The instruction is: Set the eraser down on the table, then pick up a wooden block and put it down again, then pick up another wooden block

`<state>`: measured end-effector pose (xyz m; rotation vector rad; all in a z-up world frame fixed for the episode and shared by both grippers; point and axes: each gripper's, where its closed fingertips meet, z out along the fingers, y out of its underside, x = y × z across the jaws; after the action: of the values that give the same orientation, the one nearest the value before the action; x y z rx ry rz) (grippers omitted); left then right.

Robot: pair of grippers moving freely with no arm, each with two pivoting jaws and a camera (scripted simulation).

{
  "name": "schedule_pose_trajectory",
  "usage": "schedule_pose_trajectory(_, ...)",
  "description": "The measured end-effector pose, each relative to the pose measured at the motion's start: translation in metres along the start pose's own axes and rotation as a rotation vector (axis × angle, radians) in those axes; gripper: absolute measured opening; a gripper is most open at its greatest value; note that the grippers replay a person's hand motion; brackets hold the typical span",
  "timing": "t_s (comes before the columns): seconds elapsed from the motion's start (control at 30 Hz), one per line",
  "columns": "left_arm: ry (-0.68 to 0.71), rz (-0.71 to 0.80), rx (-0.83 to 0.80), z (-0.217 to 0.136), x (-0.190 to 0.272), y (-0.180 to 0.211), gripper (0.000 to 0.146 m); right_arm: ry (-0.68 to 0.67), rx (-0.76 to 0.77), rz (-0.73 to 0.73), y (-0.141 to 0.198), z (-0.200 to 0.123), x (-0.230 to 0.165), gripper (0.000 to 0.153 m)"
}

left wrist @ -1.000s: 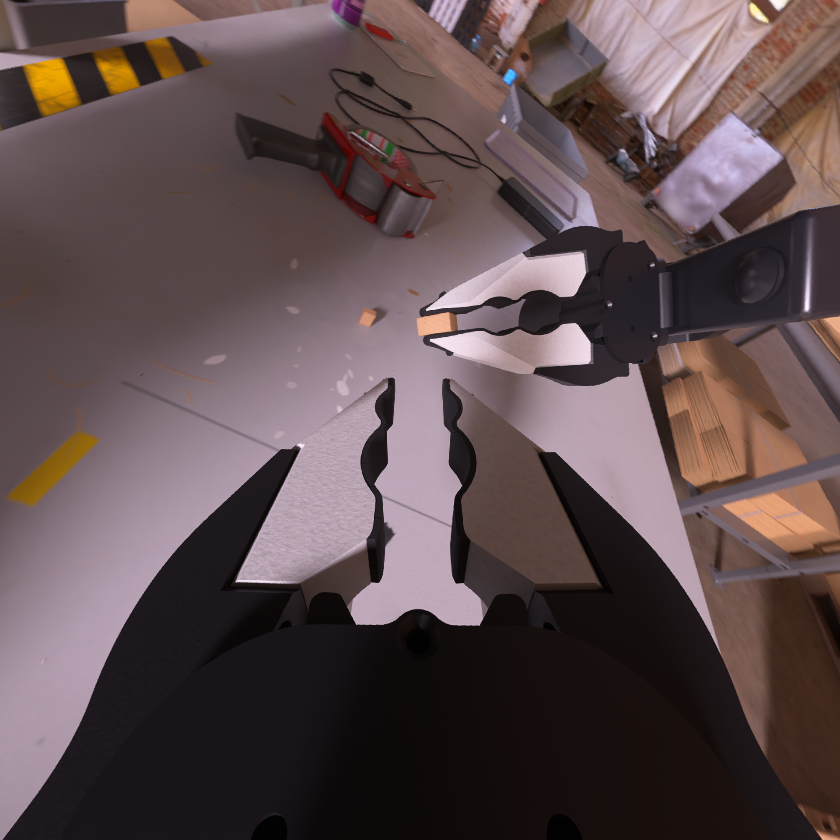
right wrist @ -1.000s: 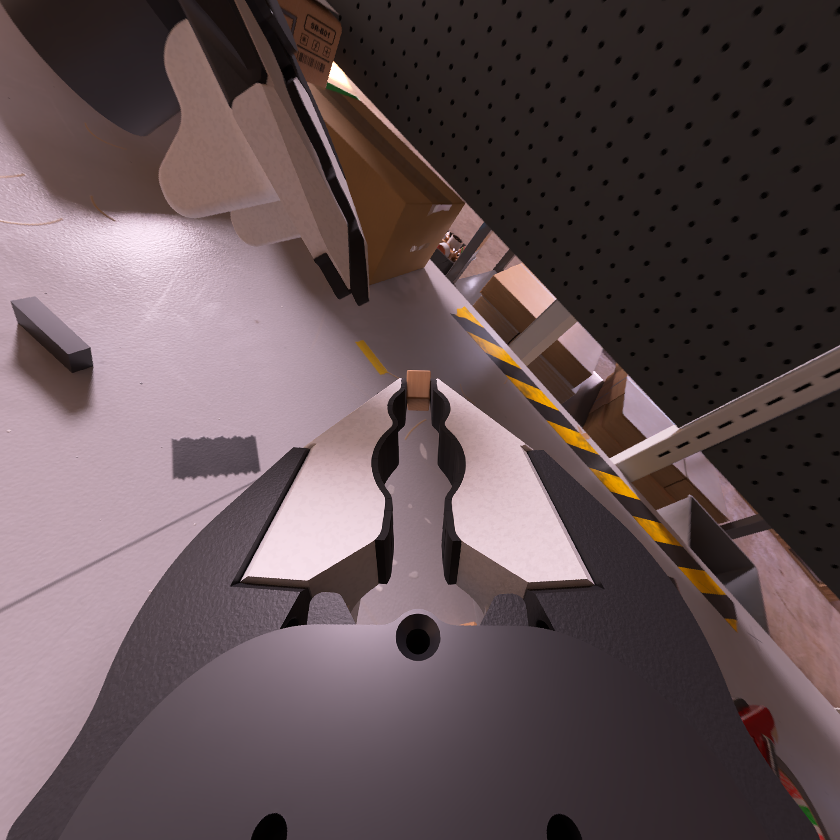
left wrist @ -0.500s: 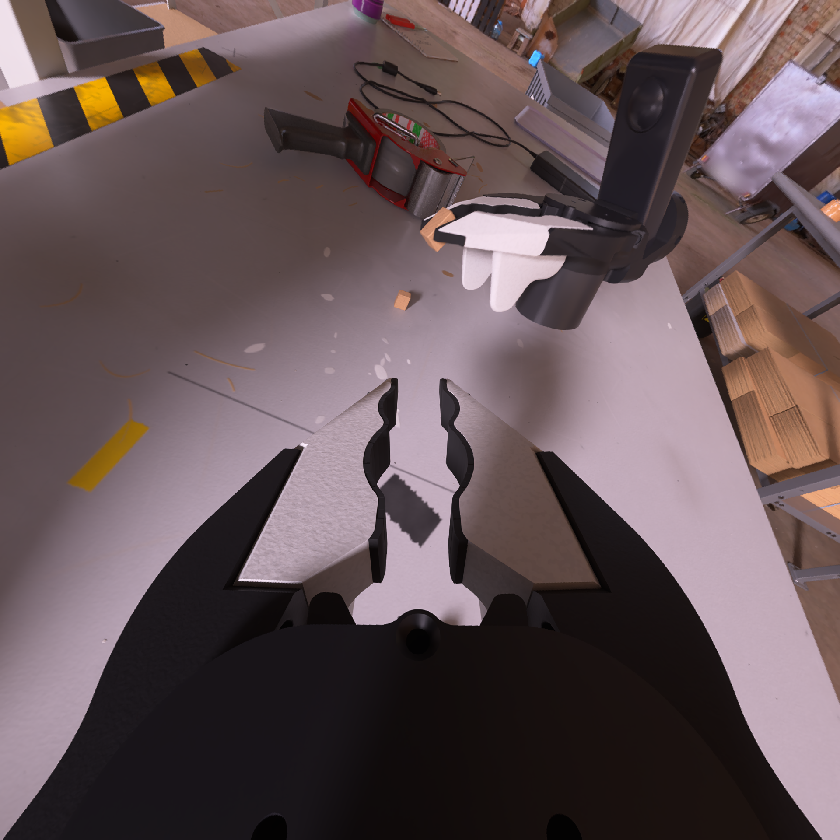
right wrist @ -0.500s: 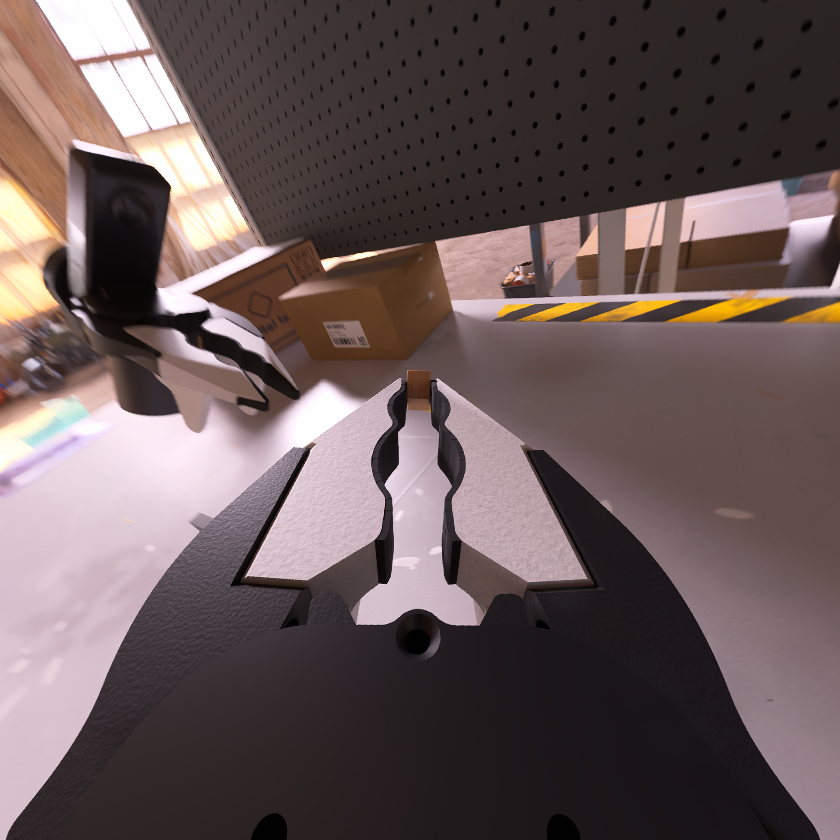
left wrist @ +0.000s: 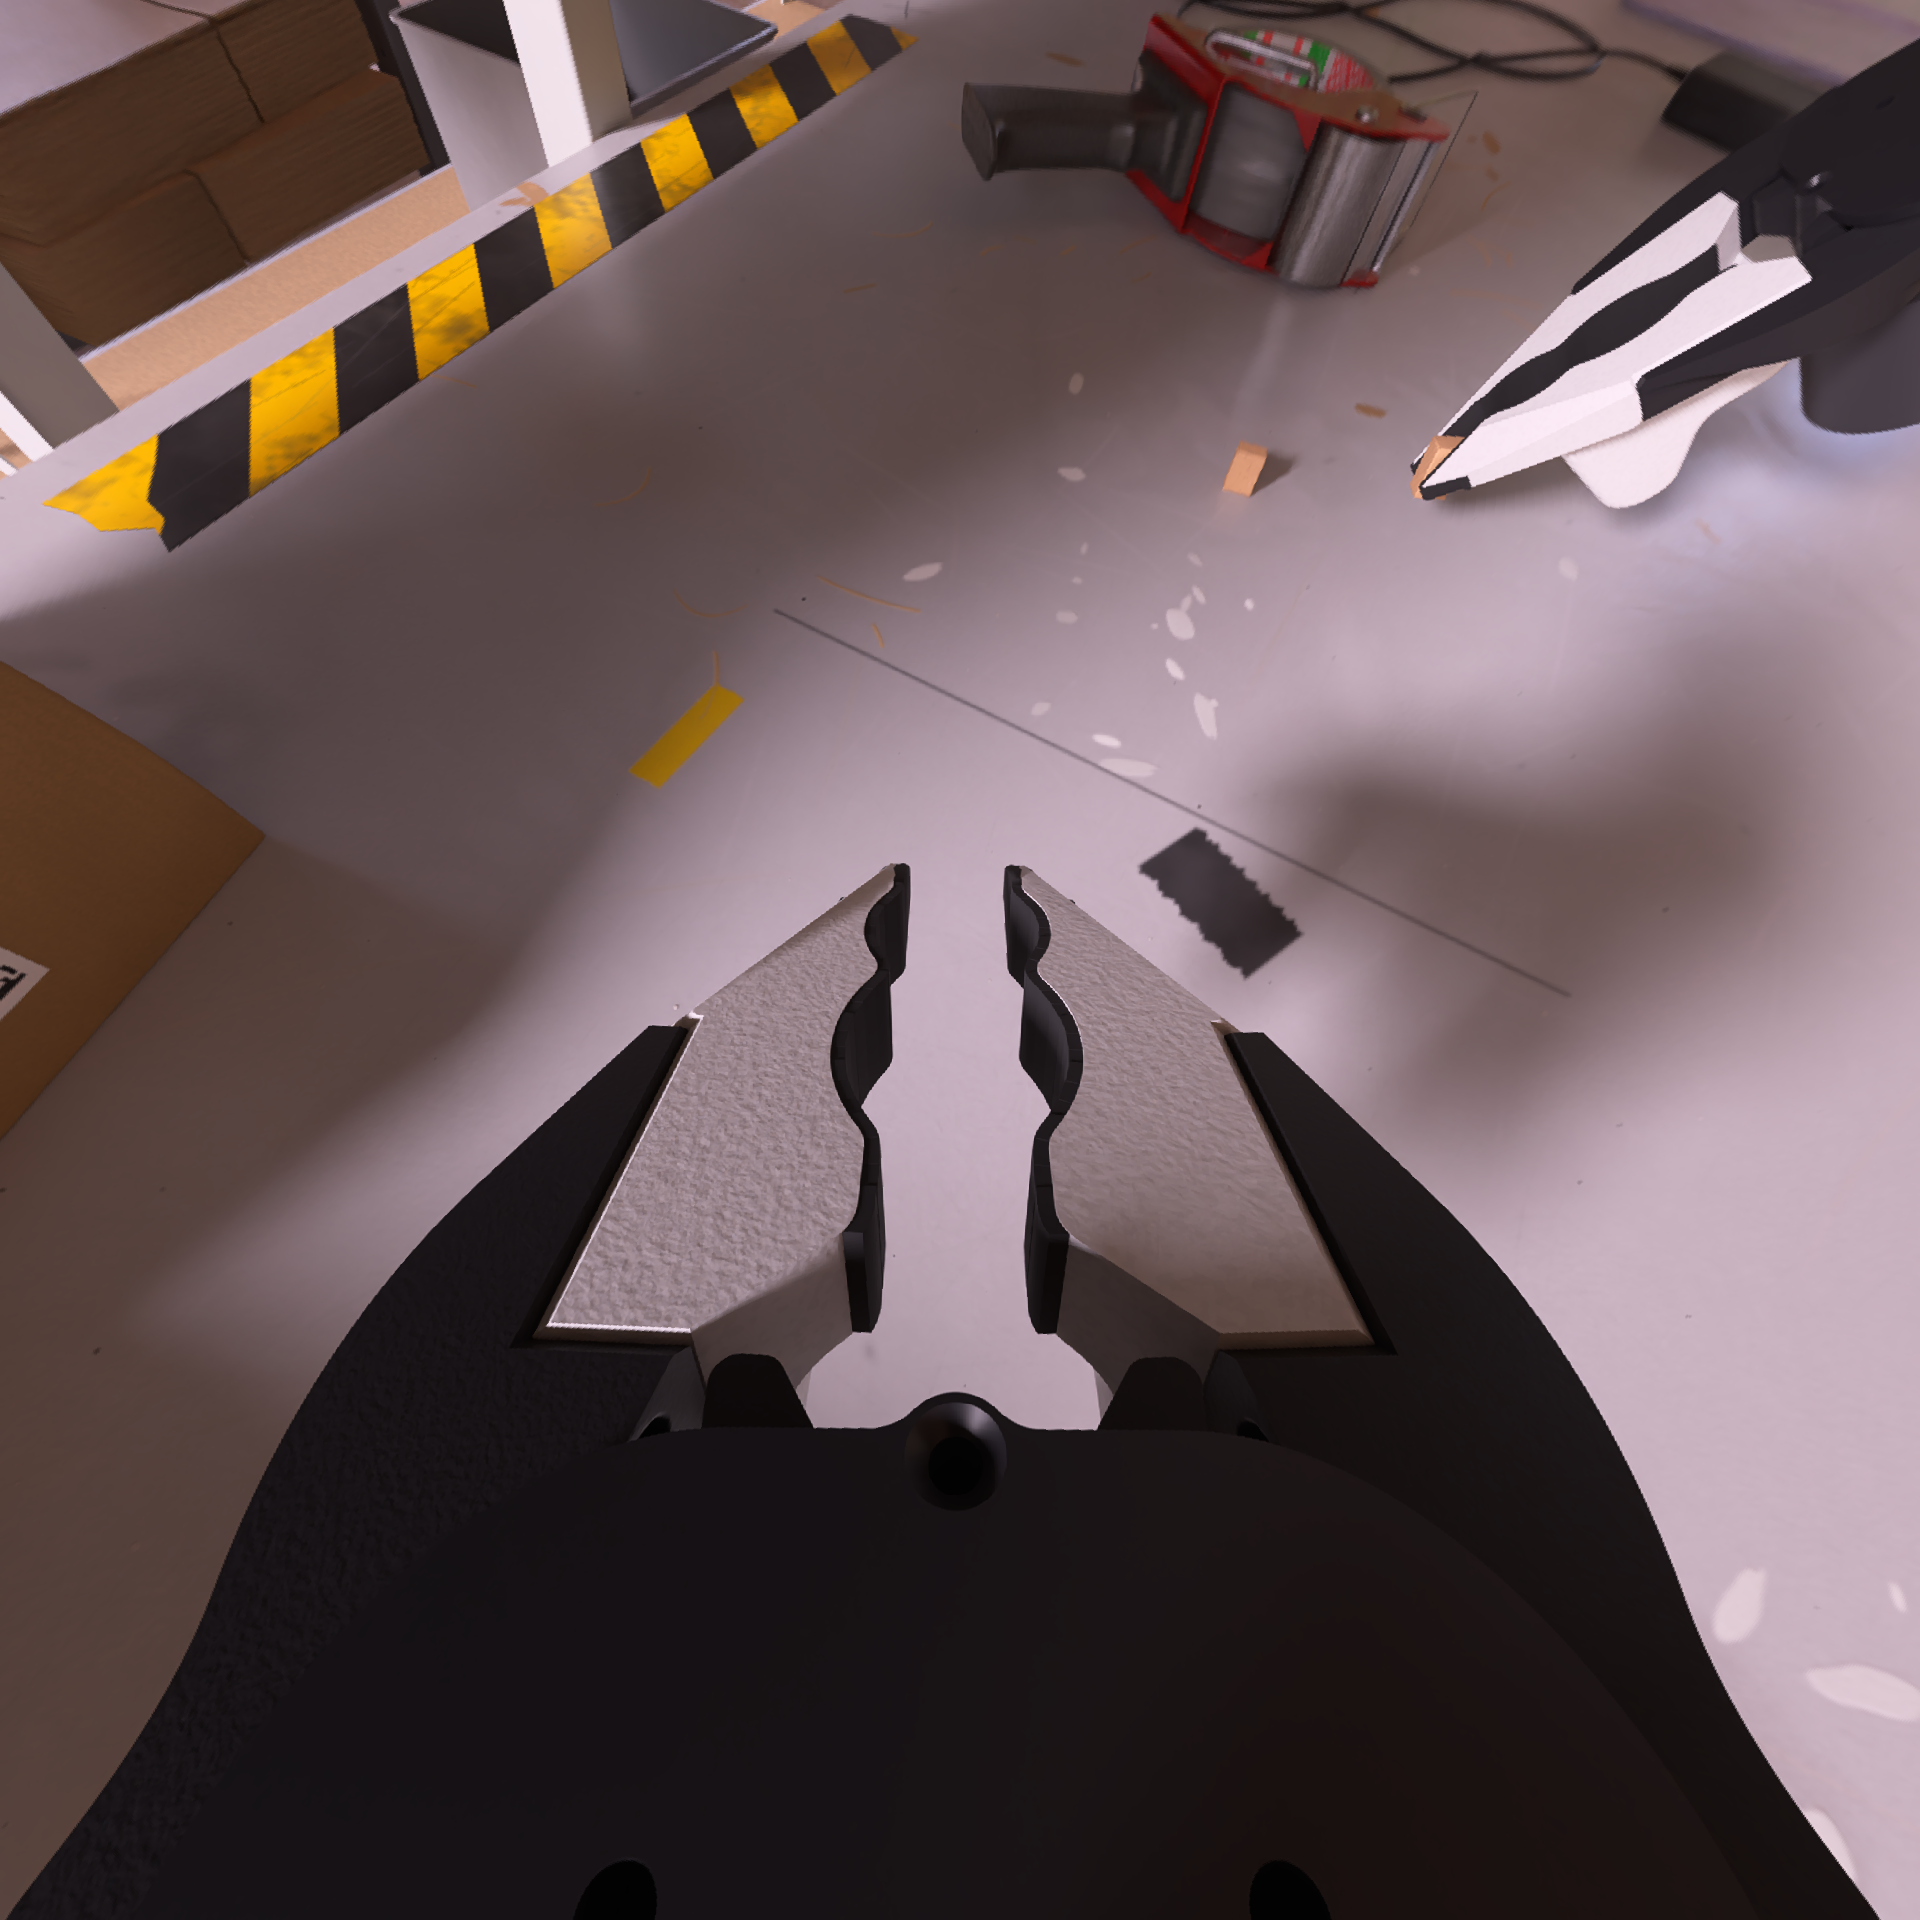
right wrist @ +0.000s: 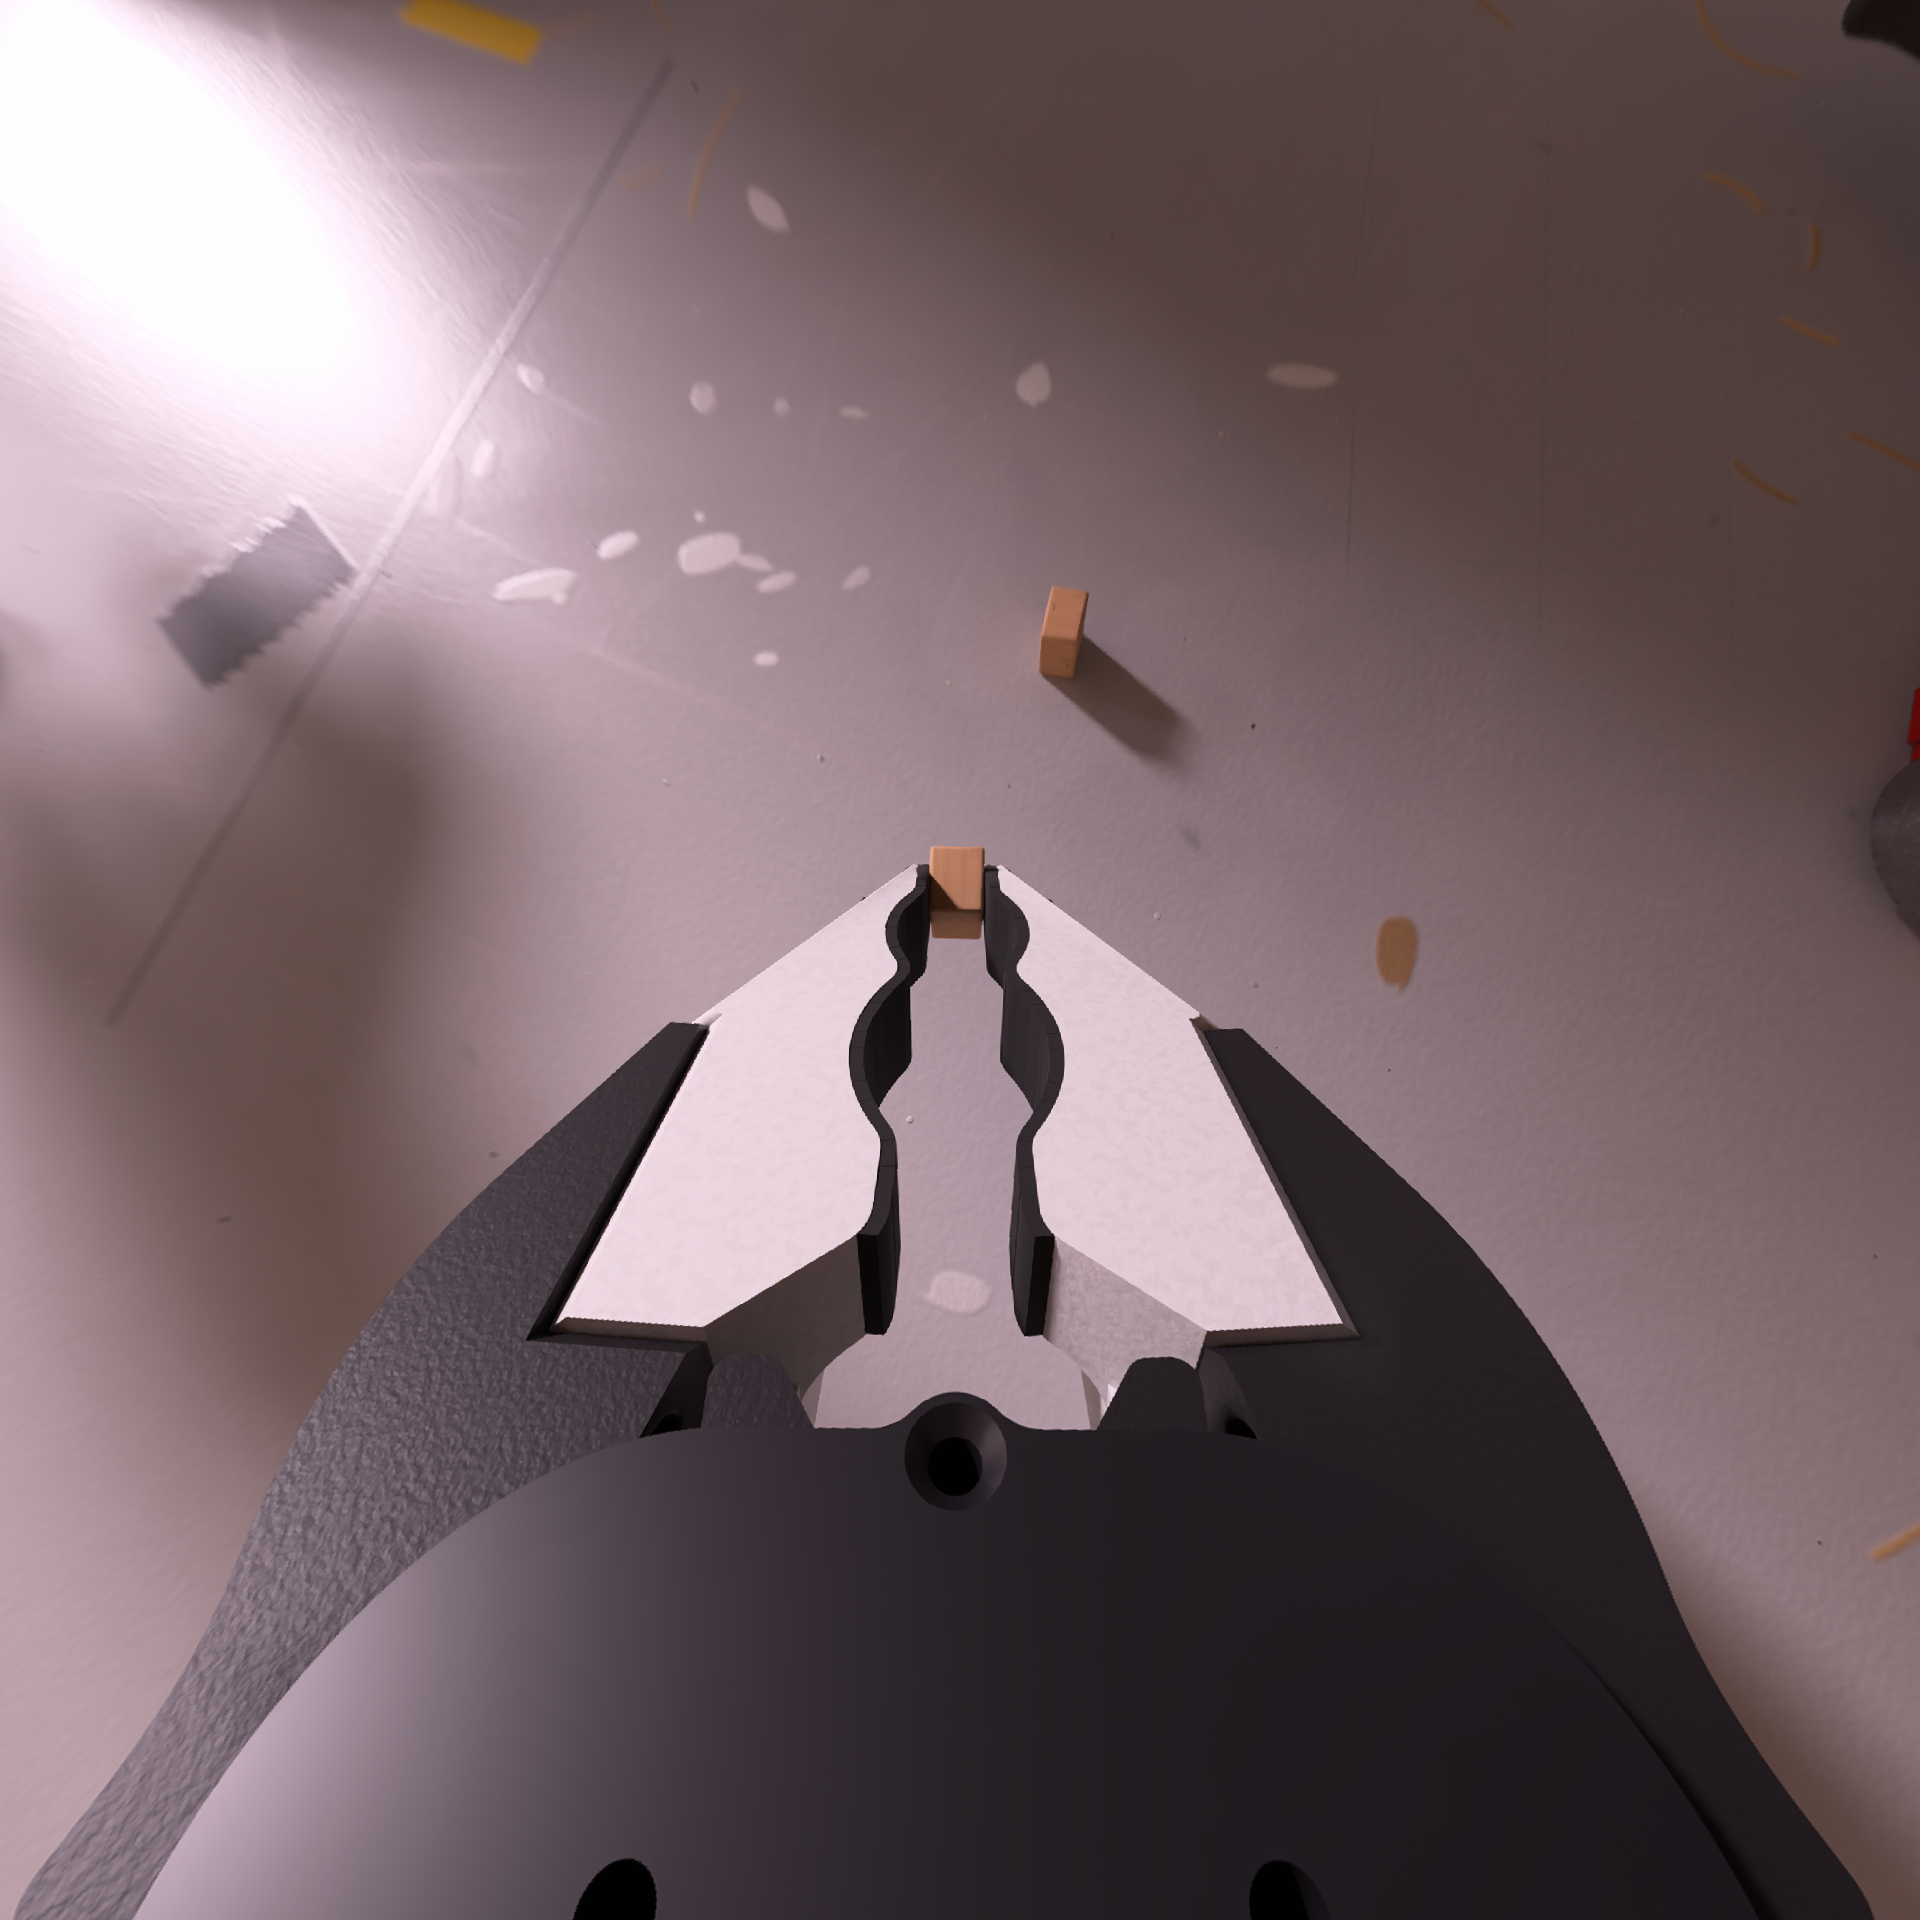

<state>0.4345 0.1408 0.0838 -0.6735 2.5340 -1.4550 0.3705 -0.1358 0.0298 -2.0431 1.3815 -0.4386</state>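
My right gripper (right wrist: 957,871) is shut on a small wooden block (right wrist: 956,891) pinched at its fingertips, and it points down at the grey table (right wrist: 1351,831), close above it. A second wooden block (right wrist: 1063,631) lies on the table just ahead and to the right. In the left wrist view, the right gripper (left wrist: 1439,476) is at the upper right with its held block (left wrist: 1428,459) low over the table, near the loose block (left wrist: 1245,468). My left gripper (left wrist: 956,875) is narrowly open and empty above the table. The eraser is not in view.
A red tape dispenser (left wrist: 1247,156) and black cables lie at the far side. A yellow-black hazard stripe (left wrist: 468,291) marks the table's edge. A cardboard box (left wrist: 83,894) stands at the left. A dark serrated patch (left wrist: 1221,902) and a yellow mark (left wrist: 686,736) lie flat on the table.
My right gripper, still holding the block, has tipped from level to pointing down and has come low over the table beside the loose block. My left gripper has swung left and stays narrowly open.
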Motion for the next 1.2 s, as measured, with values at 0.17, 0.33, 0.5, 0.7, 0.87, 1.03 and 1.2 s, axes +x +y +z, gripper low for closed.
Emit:
schedule_pose_trajectory(0.17,-0.002,0.056,0.010,0.001,0.012,0.000,0.016,0.013,0.017,-0.029,-0.001,0.019,-0.007,0.009)
schedule_pose_trajectory(0.33,0.008,0.081,0.011,0.001,0.019,-0.001,0.016,0.004,0.049,-0.027,-0.010,0.026,-0.007,0.009)
schedule_pose_trajectory(0.5,0.082,0.056,0.043,0.005,0.037,-0.012,0.016,-0.299,0.411,0.401,-0.058,-0.002,-0.015,0.009)
schedule_pose_trajectory(0.7,0.255,-0.080,0.121,0.031,0.080,-0.055,0.016,-0.592,0.655,0.701,-0.094,-0.024,-0.034,0.009)
schedule_pose_trajectory(0.87,0.520,-0.337,0.166,0.047,0.123,-0.098,0.018,-0.819,0.857,0.696,-0.134,-0.058,-0.087,0.009)
schedule_pose_trajectory(1.03,0.695,-0.483,0.238,0.041,0.136,-0.116,0.019,-0.826,0.881,0.612,-0.147,-0.063,-0.119,0.009)
schedule_pose_trajectory(1.2,0.665,-0.509,0.255,0.043,0.129,-0.115,0.018,-0.873,0.843,0.592,-0.149,-0.058,-0.130,0.009)
